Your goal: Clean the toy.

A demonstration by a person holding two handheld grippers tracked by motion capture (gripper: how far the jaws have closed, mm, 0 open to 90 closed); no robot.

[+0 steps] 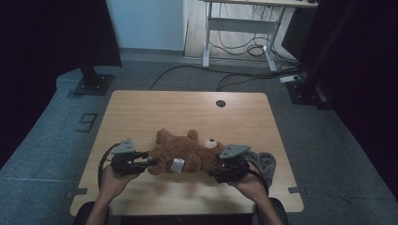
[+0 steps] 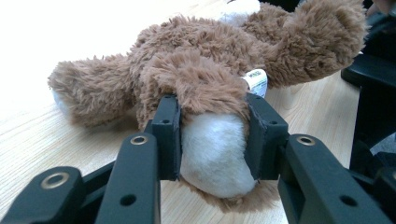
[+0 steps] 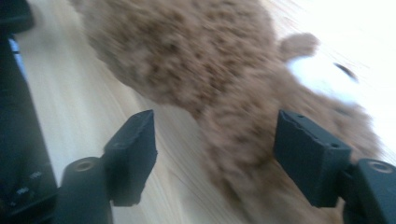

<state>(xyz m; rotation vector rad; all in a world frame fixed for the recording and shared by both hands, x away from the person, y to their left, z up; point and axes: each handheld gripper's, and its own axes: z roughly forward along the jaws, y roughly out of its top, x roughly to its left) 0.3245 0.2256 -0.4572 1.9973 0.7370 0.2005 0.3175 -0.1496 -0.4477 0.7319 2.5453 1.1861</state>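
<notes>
lay limp on its back across the near middle of the pale wooden worktop [image 1: 141, 112]: a brown plush teddy bear with a white muzzle and white foot soles [image 1: 185, 154], legs toward the left hand-held gripper [image 1: 149, 161], head toward the right hand-held gripper [image 1: 217, 172]. judged light, soft and floppy, not fragile, with fur that gives under pressure but is unlikely to slip once pinched; likely to sag wherever left unsupported. best taken by a limb or a thick fold of the body, not by the white sewn-in label [image 1: 177, 165] at the side.

nearest, in the left gripper view, clamped a white-soled foot [image 2: 215, 158] between both pads, plush bulging out around them; a firm hold on that leg.

a little farther along, in the right gripper view, stood apart with nothing pressed: one pad over bare wood, the other just beside the fur of the arm or shoulder [image 3: 243, 130], the white muzzle [image 3: 322, 77] beyond. blurred there, so exact contact could not be told. nothing gripped on that side.

behind the right hand, a grey soft thing [image 1: 265, 164], apart from the bear.
</notes>
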